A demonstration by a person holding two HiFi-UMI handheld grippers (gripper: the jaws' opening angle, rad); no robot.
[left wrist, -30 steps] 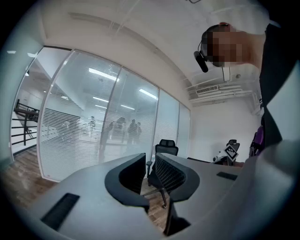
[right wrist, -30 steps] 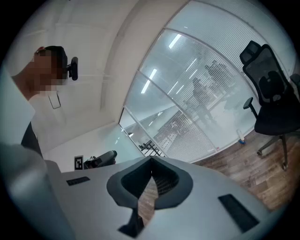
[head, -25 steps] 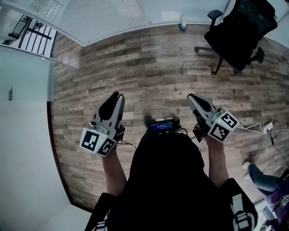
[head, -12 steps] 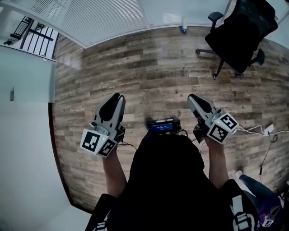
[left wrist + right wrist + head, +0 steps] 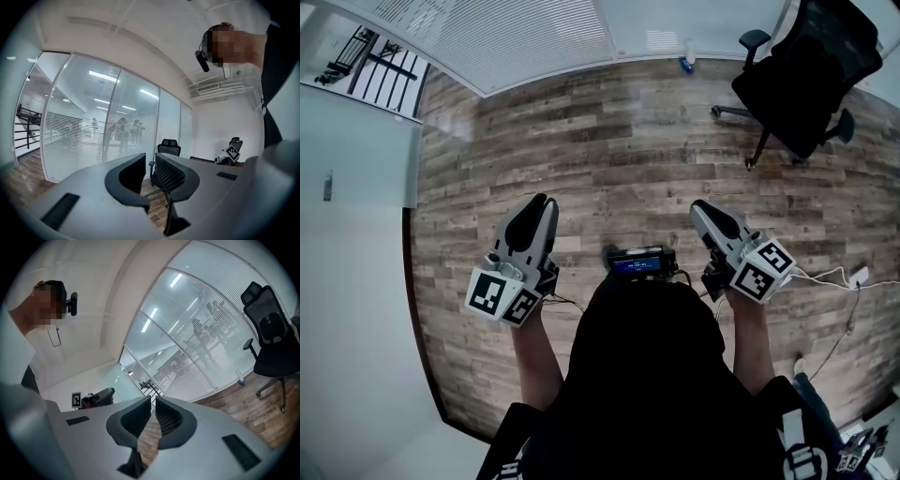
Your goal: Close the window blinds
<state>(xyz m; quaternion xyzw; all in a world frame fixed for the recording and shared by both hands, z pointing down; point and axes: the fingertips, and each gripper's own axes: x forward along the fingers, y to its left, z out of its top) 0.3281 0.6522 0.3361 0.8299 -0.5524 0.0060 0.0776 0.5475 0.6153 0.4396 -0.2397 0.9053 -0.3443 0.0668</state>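
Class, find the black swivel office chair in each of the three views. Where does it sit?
Head view: black swivel office chair at top right, on the wood floor.
Left gripper view: chair just below centre.
Right gripper view: chair at the right edge.
Shared landmark: white slatted window blinds.
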